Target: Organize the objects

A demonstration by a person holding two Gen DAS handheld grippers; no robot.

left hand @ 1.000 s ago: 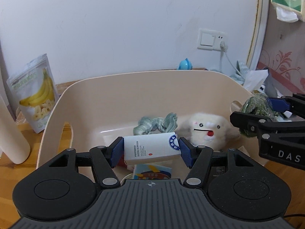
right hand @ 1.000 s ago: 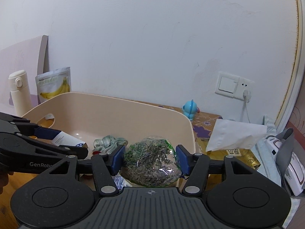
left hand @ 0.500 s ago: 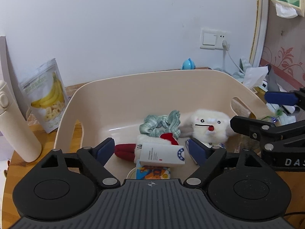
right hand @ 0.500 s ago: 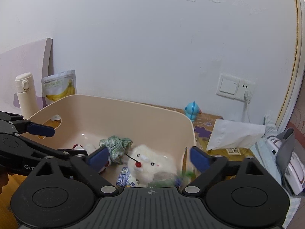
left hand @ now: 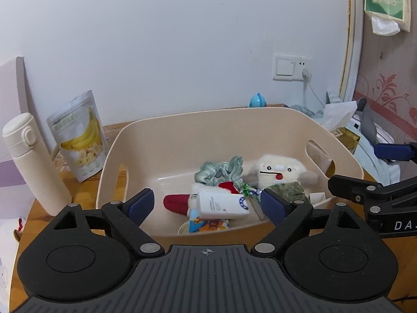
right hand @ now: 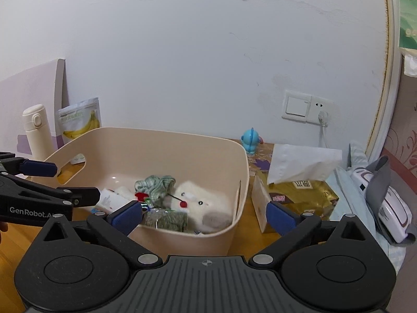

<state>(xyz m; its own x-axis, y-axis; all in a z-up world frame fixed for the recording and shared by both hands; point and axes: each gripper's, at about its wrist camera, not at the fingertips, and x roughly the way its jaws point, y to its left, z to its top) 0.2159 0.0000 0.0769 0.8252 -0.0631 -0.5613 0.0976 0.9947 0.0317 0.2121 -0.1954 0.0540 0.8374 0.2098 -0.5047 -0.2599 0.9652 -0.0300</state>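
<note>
Both my grippers hang just in front of the bin (left hand: 336, 140), above its near rim, and hold nothing. My left gripper (left hand: 212, 204) has its fingers (left hand: 140, 203) spread wide apart; my right gripper (right hand: 206, 215) is spread just as wide, with one finger over the bin and the other outside its right wall.

Everything I am sorting lies in the bin on the table (left hand: 83, 190). The white tube (left hand: 224, 204) lies on its side near the front wall, resting on a picture card (left hand: 208, 224) and beside a red-and-white plush (left hand: 177, 202). The herb bag (right hand: 166, 220) sits at the front right, touching the white fluffy toy (right hand: 200, 203) behind it. A green checked scrunchie (left hand: 221, 173) lies at the back of the pile, left of the toy.

Outside the bin, a banana-chip pouch (left hand: 79, 135) and a cream flask (left hand: 32, 164) stand to the left. A blue figurine (right hand: 250, 140) stands by the wall, and a tissue pack (right hand: 299, 172) lies to the right.
</note>
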